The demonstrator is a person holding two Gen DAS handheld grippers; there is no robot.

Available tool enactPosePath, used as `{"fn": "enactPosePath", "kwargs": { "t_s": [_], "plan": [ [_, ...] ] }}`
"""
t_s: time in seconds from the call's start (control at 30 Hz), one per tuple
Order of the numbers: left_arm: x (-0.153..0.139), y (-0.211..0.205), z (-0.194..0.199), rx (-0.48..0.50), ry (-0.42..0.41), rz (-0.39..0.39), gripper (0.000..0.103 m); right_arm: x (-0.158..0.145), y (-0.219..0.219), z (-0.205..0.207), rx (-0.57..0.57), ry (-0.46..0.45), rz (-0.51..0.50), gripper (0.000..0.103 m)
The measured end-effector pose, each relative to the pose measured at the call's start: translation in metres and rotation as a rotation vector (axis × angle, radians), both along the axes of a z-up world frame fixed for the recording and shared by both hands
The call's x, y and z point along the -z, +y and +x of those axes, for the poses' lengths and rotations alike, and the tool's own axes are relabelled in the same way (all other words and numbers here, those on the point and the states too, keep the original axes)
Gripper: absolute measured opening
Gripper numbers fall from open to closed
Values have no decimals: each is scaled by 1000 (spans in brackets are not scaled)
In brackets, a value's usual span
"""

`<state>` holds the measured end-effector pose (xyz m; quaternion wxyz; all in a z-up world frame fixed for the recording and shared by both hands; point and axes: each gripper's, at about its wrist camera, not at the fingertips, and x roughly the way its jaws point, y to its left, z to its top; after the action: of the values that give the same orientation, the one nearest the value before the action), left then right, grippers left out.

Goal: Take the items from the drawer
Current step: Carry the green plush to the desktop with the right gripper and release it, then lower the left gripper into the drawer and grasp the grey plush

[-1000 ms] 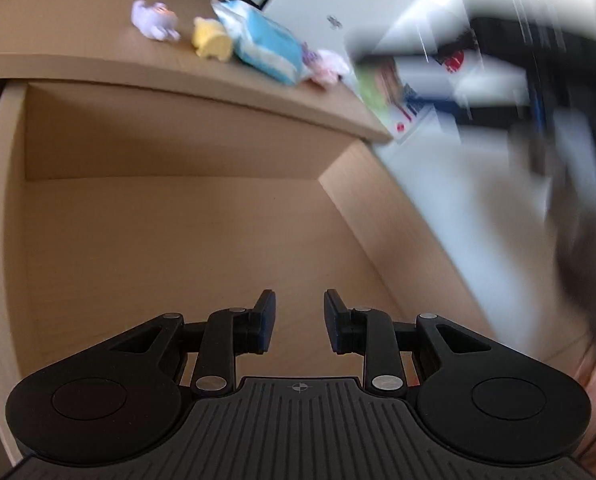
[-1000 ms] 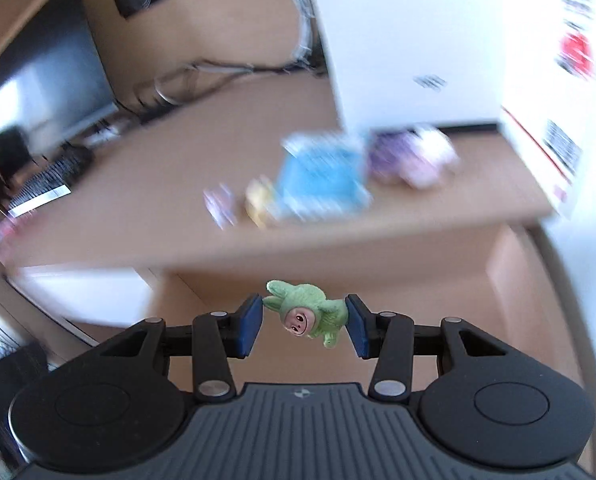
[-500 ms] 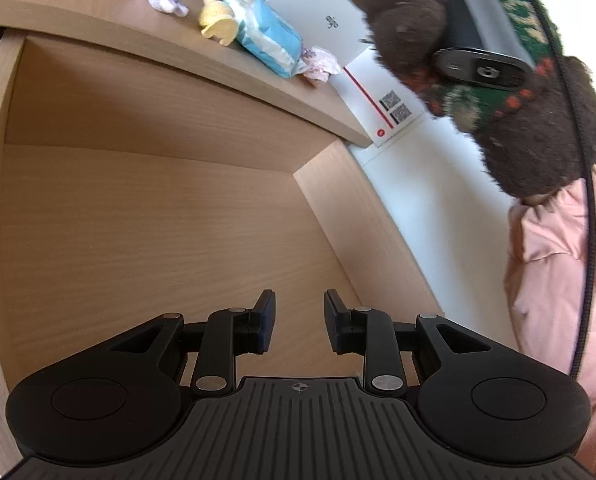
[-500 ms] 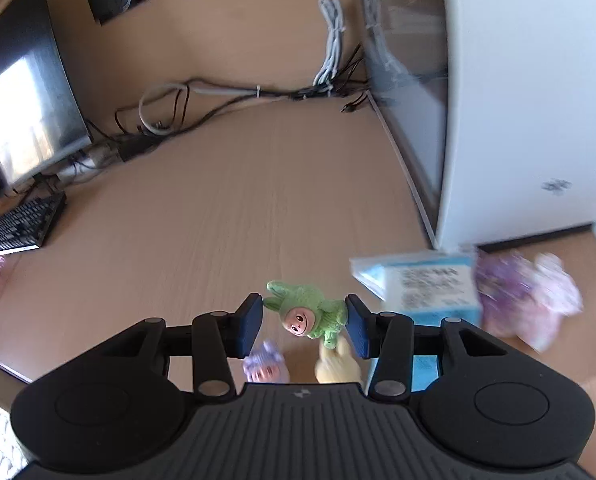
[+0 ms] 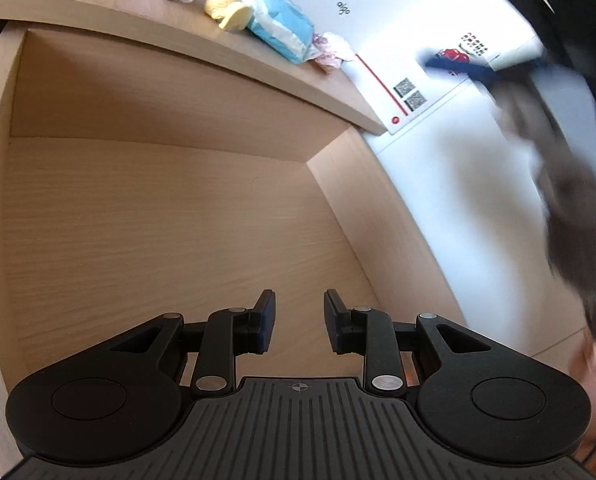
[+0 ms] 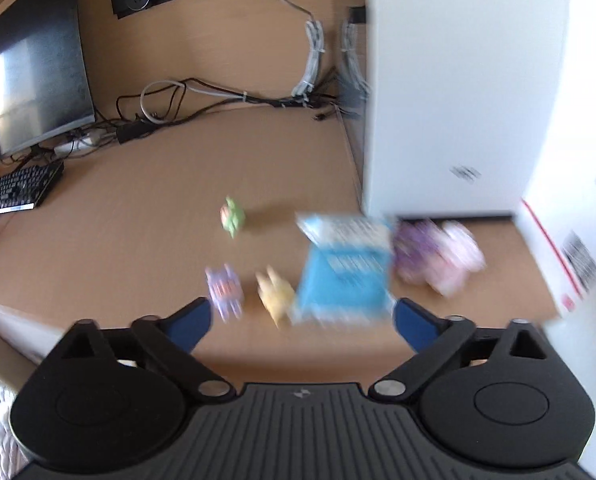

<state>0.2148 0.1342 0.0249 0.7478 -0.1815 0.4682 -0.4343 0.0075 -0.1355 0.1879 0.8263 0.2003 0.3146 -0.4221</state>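
Hovering over the pale wooden drawer, bare inside: left black two-finger gripper, fingers slightly apart, clamping nothing. Facing the light wooden desktop: right black gripper with blue pads, fingers spread wide, gripping nothing. Lying on the desktop, apart from both tools: small green plush figure. Sitting nearer the desk edge in a row: small purple plush figure, small yellow plush figure, blue-and-white tissue pack, pink-and-purple plush bundle. Standing behind: white box-like case.

Matt pale wood-grain drawer and desk; glossy plastic tissue pack.
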Motion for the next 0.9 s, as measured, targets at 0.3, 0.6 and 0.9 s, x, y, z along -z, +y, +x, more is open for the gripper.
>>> {"fn": "enactPosePath", "kwargs": {
  "t_s": [0.3,0.6,0.9],
  "plan": [
    [-3,-13,-11,-24,-81,168,29,46,73,-111,97,167,-107,103],
    [-3,-50,-28,228,-63,256,29,90,97,-169,70,231,38,103],
    [18,-111,-38,382,120,365,29,77,104,-195,108,124,3,103]
  ]
}}
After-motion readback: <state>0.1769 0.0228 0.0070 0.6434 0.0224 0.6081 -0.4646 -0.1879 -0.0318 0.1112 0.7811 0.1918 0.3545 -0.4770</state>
